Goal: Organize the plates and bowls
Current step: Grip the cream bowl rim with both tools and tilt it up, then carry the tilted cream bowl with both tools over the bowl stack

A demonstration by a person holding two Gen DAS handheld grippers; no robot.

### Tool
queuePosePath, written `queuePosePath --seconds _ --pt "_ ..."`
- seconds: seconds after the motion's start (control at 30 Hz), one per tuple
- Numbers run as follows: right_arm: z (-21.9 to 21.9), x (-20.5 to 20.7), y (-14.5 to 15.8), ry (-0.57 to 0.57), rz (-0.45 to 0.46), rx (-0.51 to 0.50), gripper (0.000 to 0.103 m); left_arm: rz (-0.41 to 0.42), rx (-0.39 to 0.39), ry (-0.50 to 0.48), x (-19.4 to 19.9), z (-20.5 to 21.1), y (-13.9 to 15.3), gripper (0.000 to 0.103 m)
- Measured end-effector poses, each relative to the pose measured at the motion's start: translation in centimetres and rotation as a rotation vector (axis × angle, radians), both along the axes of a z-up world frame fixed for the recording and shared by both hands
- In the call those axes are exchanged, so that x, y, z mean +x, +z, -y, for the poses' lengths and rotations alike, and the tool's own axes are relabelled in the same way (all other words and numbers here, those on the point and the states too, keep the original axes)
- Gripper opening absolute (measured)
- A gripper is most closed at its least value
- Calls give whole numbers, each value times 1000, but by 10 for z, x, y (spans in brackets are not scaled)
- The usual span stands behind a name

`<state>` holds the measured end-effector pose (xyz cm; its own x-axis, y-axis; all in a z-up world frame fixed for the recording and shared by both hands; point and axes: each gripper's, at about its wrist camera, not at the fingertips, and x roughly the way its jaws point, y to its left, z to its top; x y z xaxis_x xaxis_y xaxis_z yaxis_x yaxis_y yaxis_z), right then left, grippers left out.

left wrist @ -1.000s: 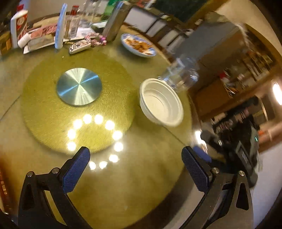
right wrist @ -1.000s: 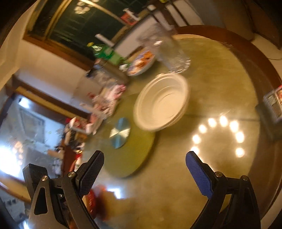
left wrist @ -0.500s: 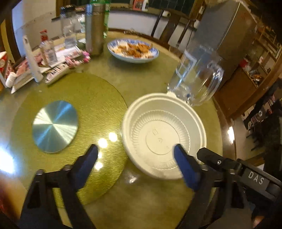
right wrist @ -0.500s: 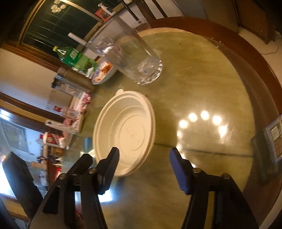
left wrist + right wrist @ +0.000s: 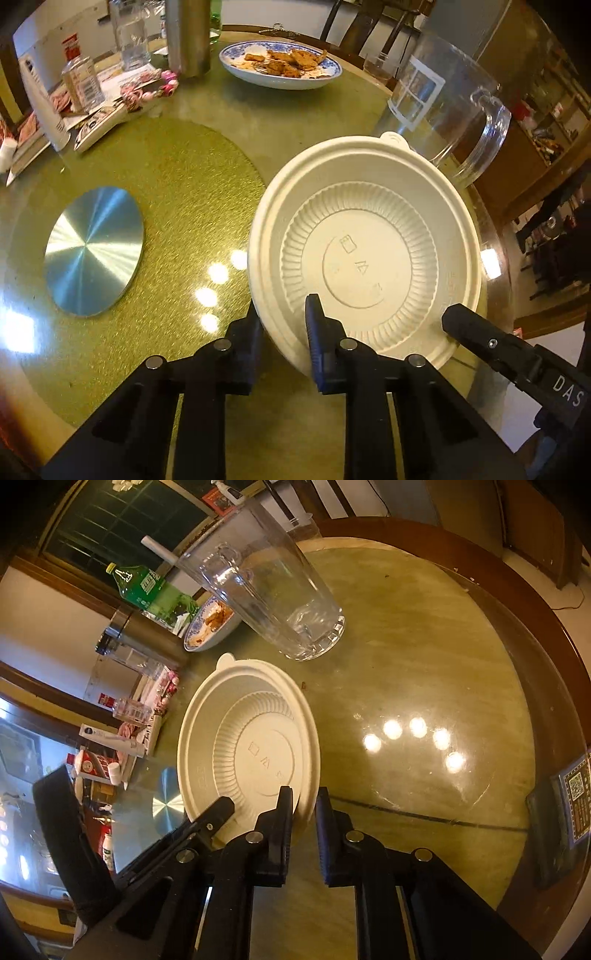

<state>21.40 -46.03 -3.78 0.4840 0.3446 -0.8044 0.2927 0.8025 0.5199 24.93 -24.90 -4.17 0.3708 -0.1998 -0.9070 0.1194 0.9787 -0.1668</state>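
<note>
The white bowl (image 5: 364, 254) stands on the surface (image 5: 303, 122), just in front of the clear glass mug (image 5: 443, 107) and beside the golden round mat (image 5: 147, 192). The left tongs (image 5: 282, 332) are closing on the near rim of the bowl, one finger inside and one outside. The right tongs (image 5: 304, 812) are shut on the same bowl's rim, at another place along the near edge.

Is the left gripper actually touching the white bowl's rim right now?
Touching. The left wrist view shows the left gripper closing on the white bowl, one finger inside the rim, the other outside, the rim wall pinched between them with no visible gap.
</note>
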Motion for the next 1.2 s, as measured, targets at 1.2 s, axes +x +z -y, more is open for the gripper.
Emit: queuePosePath --seconds 1.2 --pt "-122 -90 57 158 92 52 12 34 -314 146 -110 -159 65 10"
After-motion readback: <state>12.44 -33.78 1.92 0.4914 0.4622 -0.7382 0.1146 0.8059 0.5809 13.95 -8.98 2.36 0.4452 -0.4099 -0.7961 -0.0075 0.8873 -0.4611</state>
